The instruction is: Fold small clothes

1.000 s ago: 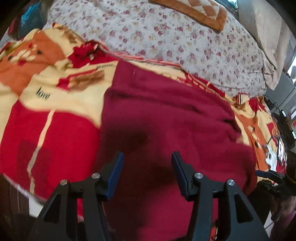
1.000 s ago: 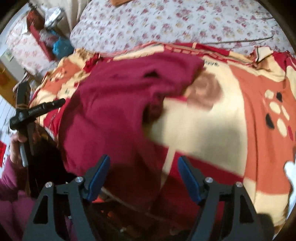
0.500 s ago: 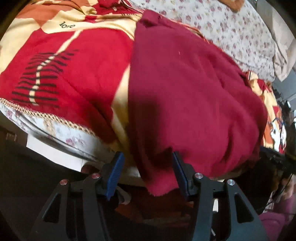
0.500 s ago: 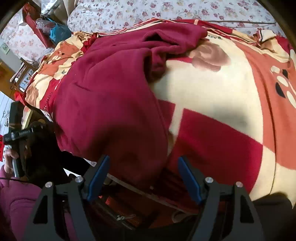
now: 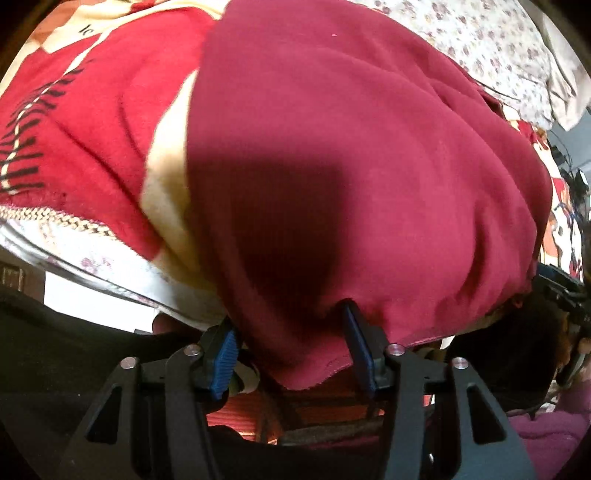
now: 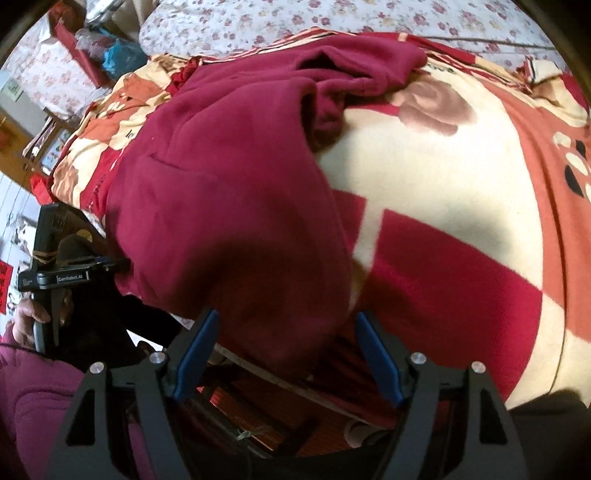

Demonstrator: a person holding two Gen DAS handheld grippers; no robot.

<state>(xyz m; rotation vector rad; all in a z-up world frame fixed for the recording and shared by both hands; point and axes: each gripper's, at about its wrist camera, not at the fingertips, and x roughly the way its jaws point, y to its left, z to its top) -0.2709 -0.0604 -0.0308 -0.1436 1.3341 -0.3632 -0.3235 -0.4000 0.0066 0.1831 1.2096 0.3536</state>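
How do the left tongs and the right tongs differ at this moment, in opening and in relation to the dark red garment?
The left tongs stand narrower and are closing; the right tongs stand wide open. The dark red garment has its hanging hem between the left fingers; the right tongs frame another part of that hem from farther apart. Both have blue pads and point down at the bed edge.

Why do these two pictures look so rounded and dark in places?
Left wrist view: the wide lens bulges the scene inside black corners; a hard-edged shadow falls across the maroon garment, and the blanket looks smeared. Right wrist view: the same rounding; the floral sheet is brightly lit, while the area around the right gripper sits in shade.
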